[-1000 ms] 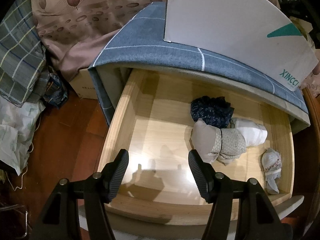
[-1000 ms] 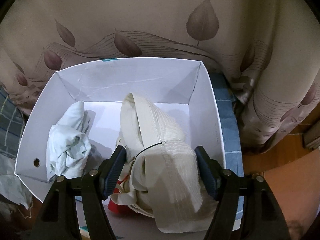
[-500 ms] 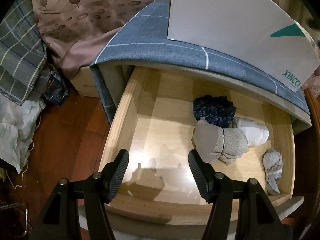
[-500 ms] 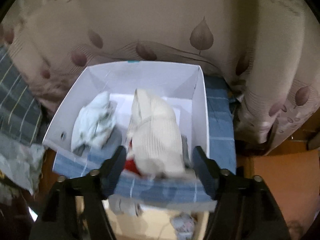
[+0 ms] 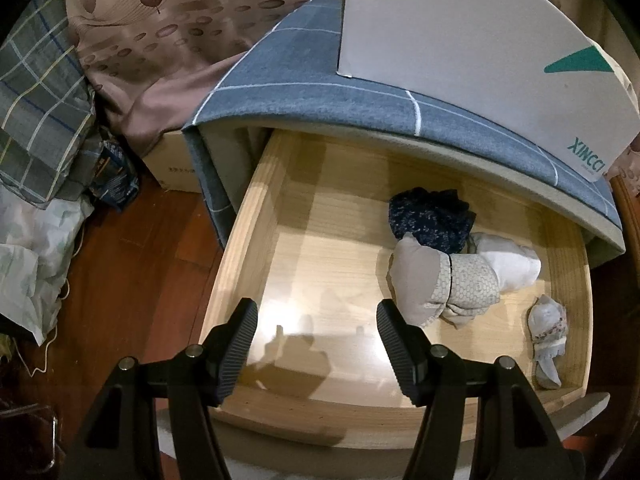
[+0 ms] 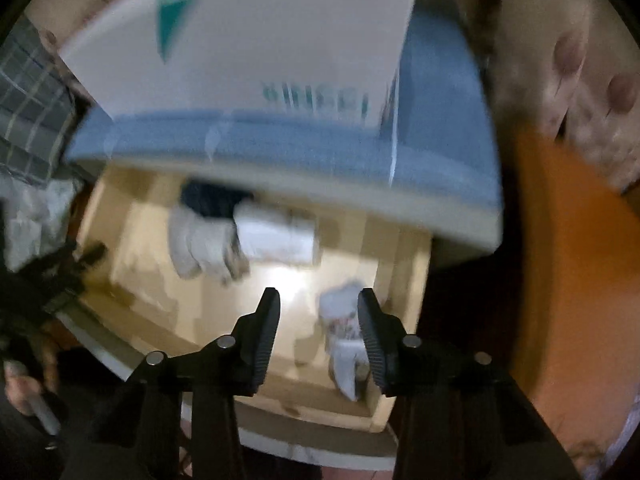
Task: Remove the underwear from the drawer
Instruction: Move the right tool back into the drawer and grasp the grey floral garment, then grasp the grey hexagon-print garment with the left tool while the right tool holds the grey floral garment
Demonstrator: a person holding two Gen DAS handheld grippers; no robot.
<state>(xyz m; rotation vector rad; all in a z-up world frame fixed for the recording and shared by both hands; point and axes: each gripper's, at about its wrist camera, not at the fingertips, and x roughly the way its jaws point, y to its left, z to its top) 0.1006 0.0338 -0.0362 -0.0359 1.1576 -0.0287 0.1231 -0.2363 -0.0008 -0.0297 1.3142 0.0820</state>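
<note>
My right gripper hangs empty above the front right corner of the open drawer, jaws partly apart with nothing pinched; they have just been closing, and only air sits between them, though the small pale floral piece shows through the gap from below. The right view is smeared, so I cannot judge how far I am above it. I read the narrowed gap as pre-sizing for a small, soft bundle. My left gripper hovers over the bare front left of the drawer floor, jaws spread wide, holding nothing; I judge it is parked there to stay clear of the right hand's reach. Underwear left in the drawer: a dark navy bundle at the back, a beige patterned roll touching it in front, a white roll pressed to the beige one's right side, and the floral piece apart near the right wall. The white box stands on the blue checked cover above the drawer. Against a second ago: my right camera then looked into that box at a cream garment between wide jaws; now it looks down into the drawer. The left view is unchanged, with the same four pieces lying in the same places.
</note>
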